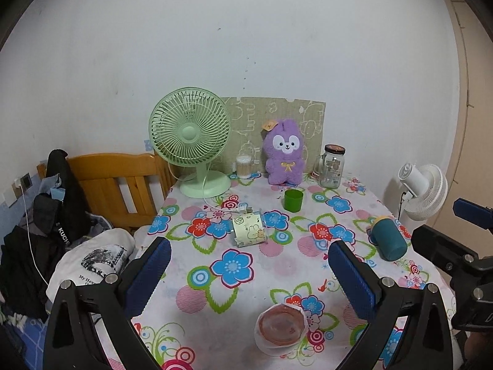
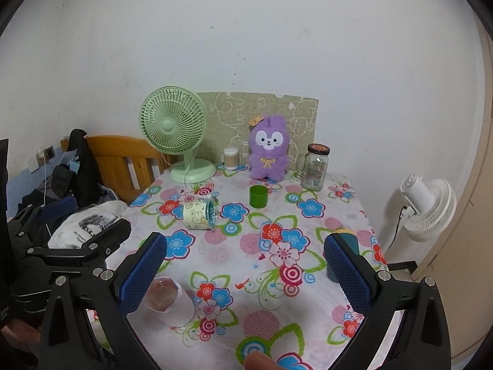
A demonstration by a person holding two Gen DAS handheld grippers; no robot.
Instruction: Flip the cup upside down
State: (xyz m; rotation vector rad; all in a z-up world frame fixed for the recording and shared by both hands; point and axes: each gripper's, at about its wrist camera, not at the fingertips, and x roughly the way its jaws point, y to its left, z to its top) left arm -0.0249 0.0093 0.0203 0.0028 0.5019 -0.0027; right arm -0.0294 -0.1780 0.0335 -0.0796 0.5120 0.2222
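Both grippers, left [image 1: 249, 273] and right [image 2: 245, 263], hover spread wide and empty above the table [image 1: 277, 265]. Green cup [image 1: 293, 200] stands upright, mouth up, at 12 o'clock, before the plush [image 1: 285, 151].

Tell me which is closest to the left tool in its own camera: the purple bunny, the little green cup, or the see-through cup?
From the left tool:
1. See-through cup, right below the fingers, front.
2. Green cup, upright mid-table.
3. Purple bunny, back by the wall.
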